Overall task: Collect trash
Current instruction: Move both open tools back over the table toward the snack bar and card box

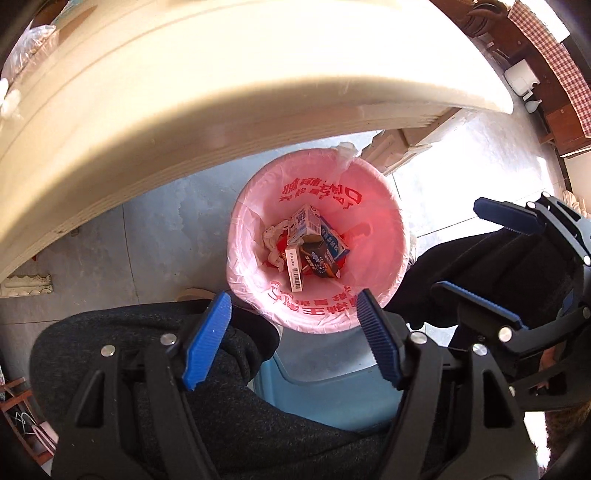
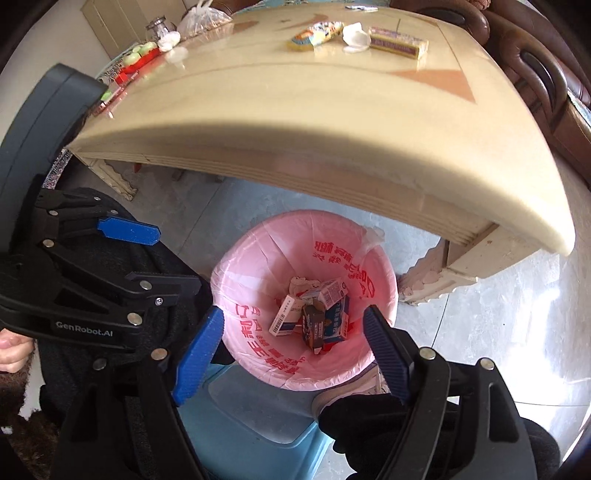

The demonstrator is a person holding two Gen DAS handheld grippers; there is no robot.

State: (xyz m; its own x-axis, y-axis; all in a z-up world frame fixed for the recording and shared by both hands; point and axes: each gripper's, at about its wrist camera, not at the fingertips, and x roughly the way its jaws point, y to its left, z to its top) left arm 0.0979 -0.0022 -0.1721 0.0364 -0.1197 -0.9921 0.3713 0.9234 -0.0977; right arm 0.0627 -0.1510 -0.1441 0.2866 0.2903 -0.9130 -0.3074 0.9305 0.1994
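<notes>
A bin lined with a pink bag point(image 1: 373, 218) point(image 2: 258, 280) stands on the floor below the table edge. Inside lie several small cartons point(image 1: 314, 243) point(image 2: 325, 314) and crumpled tissue point(image 1: 273, 240). My left gripper point(image 1: 293, 314) is open and empty, above the bin's near rim. My right gripper point(image 2: 295, 332) is open and empty, also above the bin; it shows in the left wrist view point(image 1: 480, 247) at the right. On the table top lie a snack wrapper point(image 2: 314, 35), a white crumpled tissue point(image 2: 355, 37) and a long box point(image 2: 399, 42).
The cream table point(image 2: 295, 122) overhangs the bin. A blue plastic stool point(image 2: 255, 424) sits under the person's dark-clad knees. A clear bag point(image 2: 201, 18), a jar and green and red items point(image 2: 136, 59) lie at the table's far left. A brown chair point(image 2: 543, 74) stands at the right.
</notes>
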